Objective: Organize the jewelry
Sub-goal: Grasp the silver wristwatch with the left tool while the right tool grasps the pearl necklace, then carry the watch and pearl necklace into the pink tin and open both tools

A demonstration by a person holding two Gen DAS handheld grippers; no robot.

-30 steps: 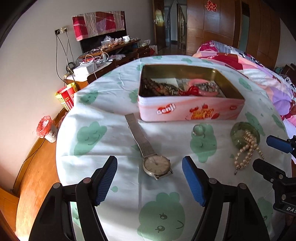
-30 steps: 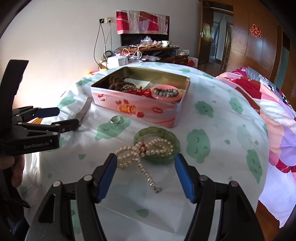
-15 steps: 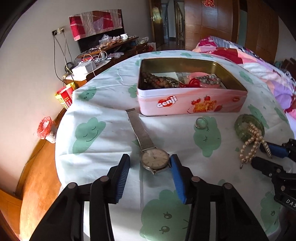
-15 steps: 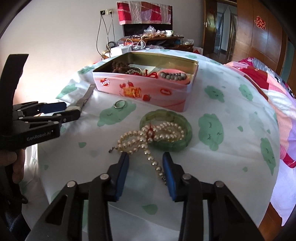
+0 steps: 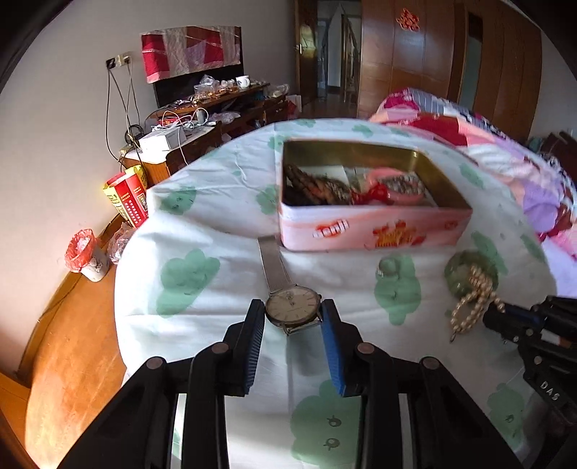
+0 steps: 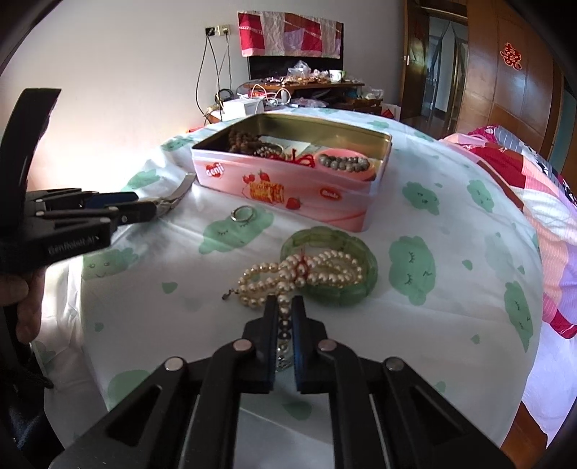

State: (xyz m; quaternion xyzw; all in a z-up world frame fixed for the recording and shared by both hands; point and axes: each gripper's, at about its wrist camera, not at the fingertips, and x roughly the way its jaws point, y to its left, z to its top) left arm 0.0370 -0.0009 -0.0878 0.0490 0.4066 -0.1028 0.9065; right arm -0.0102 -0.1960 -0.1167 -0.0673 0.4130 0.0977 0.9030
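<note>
— What finishes do you see? 
— Your watch (image 5: pixel 294 307) has brushed metal mesh; the tin (image 6: pixel 288 180) is glossy, gold-lined metal.
— The rest?
— Lustrous pearls (image 6: pixel 288 277), translucent green bangle (image 6: pixel 355 288), matt cloth (image 6: pixel 450 306).

Home bedroom: quilted bed (image 5: pixel 505 151), wooden wardrobe (image 6: pixel 512 83), cluttered sideboard (image 5: pixel 216 108)

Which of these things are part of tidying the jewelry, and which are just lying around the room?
In the job: watch, pearls, green bangle, ring, tin.

Lying about: red carton, white cup, patterned cloth.
</note>
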